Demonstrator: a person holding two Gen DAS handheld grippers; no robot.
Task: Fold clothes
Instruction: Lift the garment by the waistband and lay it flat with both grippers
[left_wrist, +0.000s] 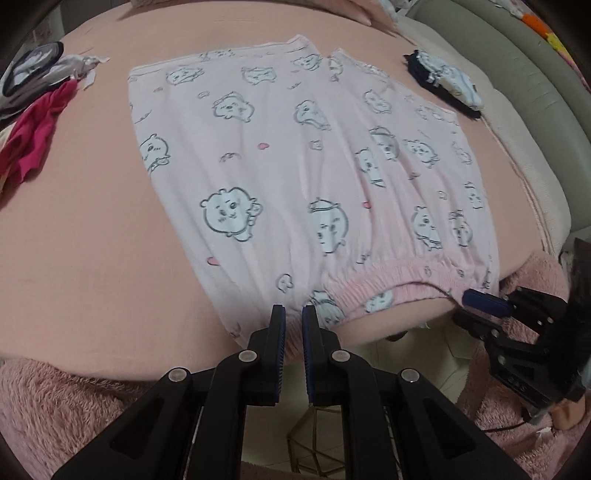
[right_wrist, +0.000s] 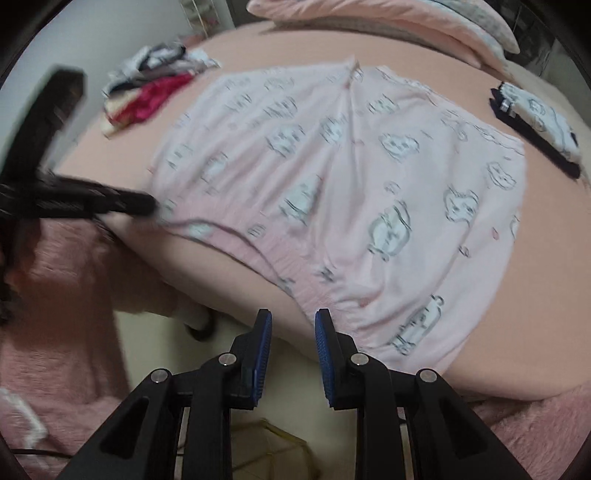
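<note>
Pink pants (left_wrist: 295, 177) flat on bed (left_wrist: 92, 240), waistband at near edge.

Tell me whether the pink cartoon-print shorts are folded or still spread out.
Spread out. The pink shorts lie flat on the bed, both legs side by side and the elastic waistband at the near edge; no fold shows.

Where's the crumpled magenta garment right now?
The magenta garment lies at the left edge of the bed in the left wrist view, just below a black-and-white clothes pile and left of the pink pajama pants.
</note>
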